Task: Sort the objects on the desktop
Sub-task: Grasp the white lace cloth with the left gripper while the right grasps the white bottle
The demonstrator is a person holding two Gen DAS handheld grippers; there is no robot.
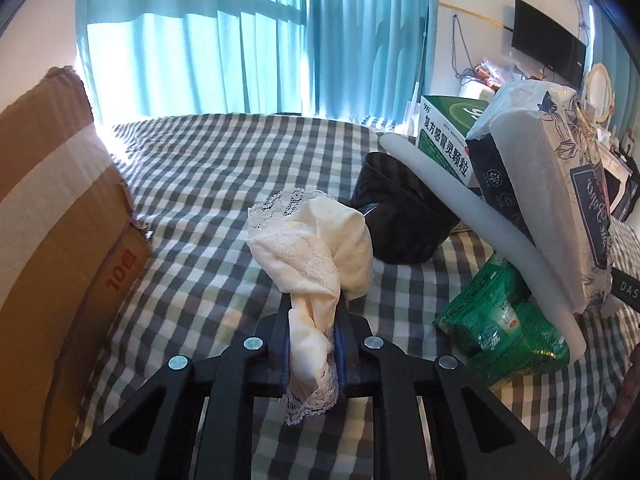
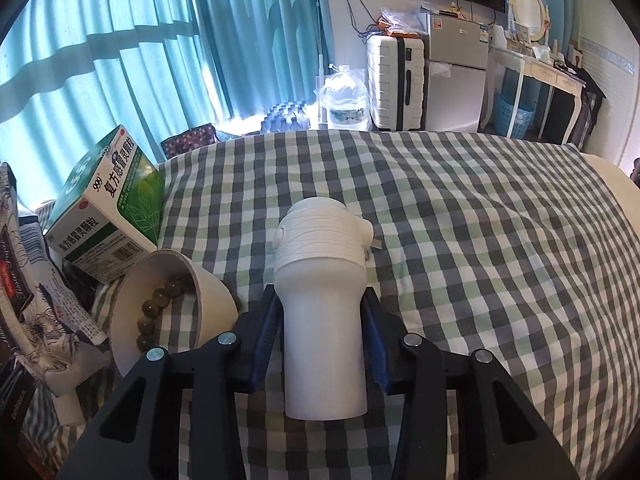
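Note:
My left gripper is shut on a cream lace cloth, which bunches up above the jaws and hangs below them, over the checked bedsheet. My right gripper is shut on a white plastic cylinder with a ribbed rounded head, held above the checked sheet. The jaws clamp its neck from both sides.
A cardboard box stands at the left. A black bowl, a white foam tube, a green medicine box, a green packet and a tissue pack crowd the right. A white bowl with beads lies tipped beside the medicine box.

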